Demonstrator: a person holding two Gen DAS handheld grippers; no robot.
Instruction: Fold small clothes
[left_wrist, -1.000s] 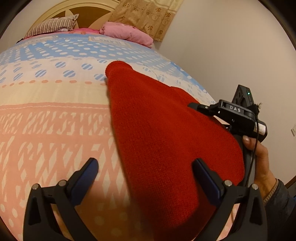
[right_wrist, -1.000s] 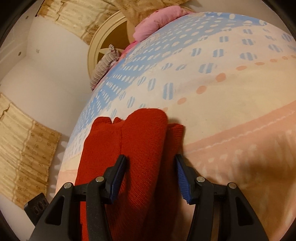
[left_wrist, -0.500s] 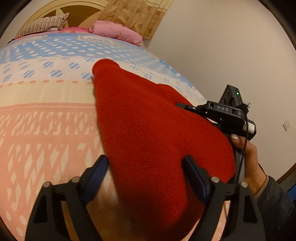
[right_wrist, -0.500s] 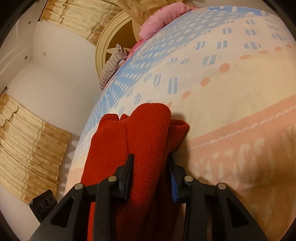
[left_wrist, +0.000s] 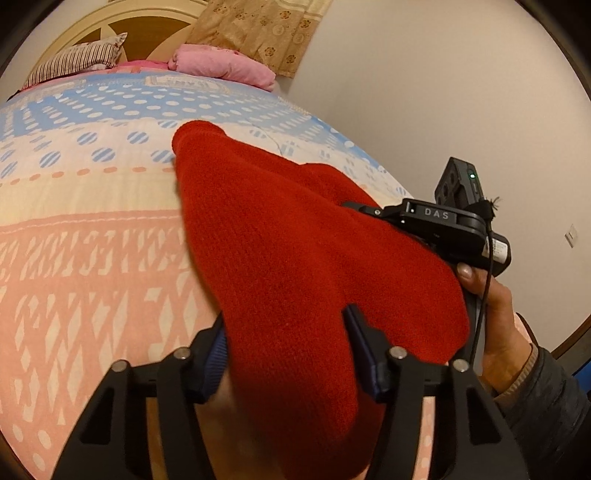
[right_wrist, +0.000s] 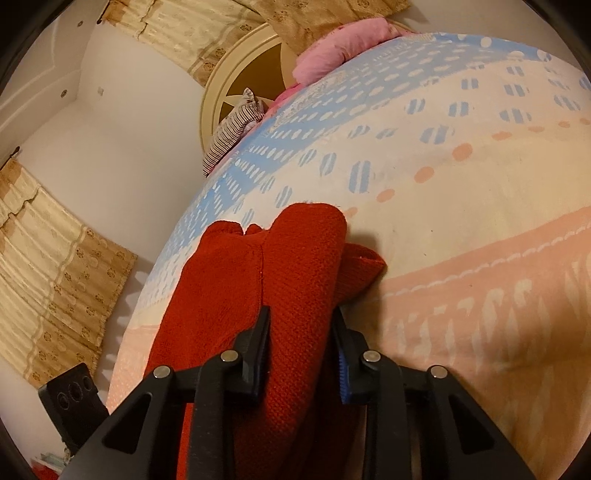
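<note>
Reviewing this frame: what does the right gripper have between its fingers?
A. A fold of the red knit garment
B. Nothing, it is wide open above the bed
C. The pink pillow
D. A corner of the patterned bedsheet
A. In the right wrist view the right gripper has both fingers pressed against a raised fold of the red knit garment, which lies on the patterned bedsheet; the pink pillow sits far off at the headboard.

Red knit garment (left_wrist: 295, 258), bedspread (left_wrist: 92, 258) – pink, cream, blue-dotted
</note>
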